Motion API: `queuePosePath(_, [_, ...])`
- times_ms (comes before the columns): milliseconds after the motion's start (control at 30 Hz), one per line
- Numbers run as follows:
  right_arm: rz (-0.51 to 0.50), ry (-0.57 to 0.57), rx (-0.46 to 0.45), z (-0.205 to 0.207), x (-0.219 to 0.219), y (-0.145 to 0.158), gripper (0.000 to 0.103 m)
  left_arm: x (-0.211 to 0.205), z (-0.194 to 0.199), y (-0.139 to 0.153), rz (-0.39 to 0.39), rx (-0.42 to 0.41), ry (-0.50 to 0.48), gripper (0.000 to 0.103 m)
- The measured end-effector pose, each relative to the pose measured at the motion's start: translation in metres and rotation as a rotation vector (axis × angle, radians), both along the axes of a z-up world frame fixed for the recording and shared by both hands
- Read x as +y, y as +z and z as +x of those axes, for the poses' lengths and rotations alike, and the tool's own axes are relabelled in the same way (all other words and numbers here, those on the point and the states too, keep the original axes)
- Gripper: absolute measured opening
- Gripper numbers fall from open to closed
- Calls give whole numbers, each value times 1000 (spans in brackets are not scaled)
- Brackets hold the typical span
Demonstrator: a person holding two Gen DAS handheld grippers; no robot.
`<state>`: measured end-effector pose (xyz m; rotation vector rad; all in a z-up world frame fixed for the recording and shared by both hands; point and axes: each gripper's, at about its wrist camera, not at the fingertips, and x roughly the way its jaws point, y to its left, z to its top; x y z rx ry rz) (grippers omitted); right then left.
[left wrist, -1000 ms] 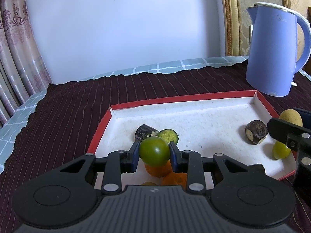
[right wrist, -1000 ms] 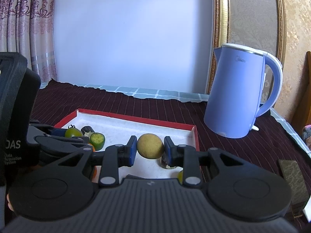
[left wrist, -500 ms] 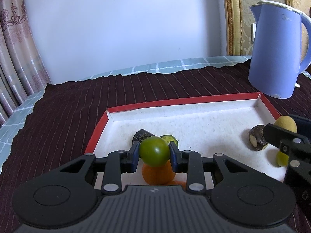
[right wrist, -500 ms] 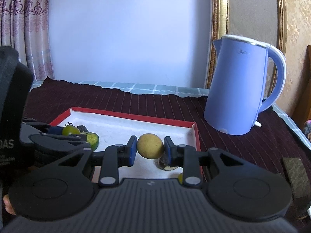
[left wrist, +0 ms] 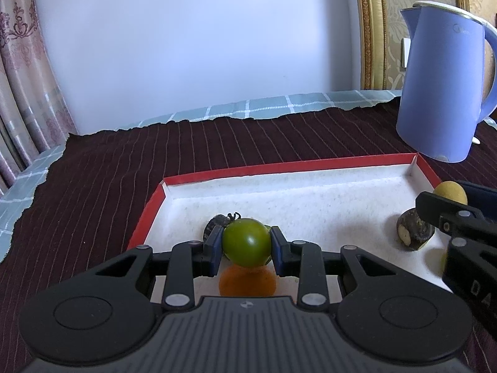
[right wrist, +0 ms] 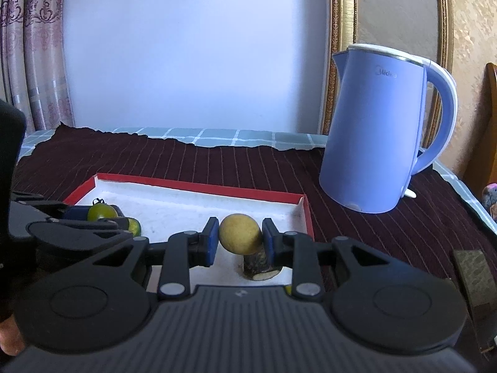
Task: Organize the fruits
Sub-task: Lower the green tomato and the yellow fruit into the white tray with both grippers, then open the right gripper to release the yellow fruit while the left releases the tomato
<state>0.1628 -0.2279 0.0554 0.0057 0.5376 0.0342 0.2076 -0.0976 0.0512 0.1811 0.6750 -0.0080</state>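
Note:
My left gripper (left wrist: 247, 244) is shut on a green tomato (left wrist: 247, 241) and holds it above the near left part of a red-rimmed white tray (left wrist: 279, 168). An orange fruit (left wrist: 247, 283) lies right below it, and a dark fruit (left wrist: 214, 222) sits just behind. My right gripper (right wrist: 239, 239) is shut on a yellow round fruit (right wrist: 239, 237), held above the tray's right end (right wrist: 306, 214). A dark cut fruit (right wrist: 257, 264) lies under it. The held green tomato also shows in the right wrist view (right wrist: 101, 211), beside a small green fruit (right wrist: 134, 226).
A blue electric kettle (right wrist: 379, 143) stands on the dark striped cloth (left wrist: 108, 171) behind the tray's right corner. A yellow-green fruit (left wrist: 444, 259) lies at the tray's right edge. A brown block (right wrist: 472, 279) sits at the far right. A wall and curtain rise behind the table.
Both grippers have risen and drawn back slightly with their fruits still held. The tray looks lower and farther in both views.

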Motion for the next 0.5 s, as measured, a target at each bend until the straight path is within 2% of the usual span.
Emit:
queuePosePath(433, [0,-27,7,9,0,-1,28,-3,3,3,-4,-2,-6,31])
queuePosePath(500, [6,-29,14,11,-1,-2,34,-3,4,3,-5,1,-8,31])
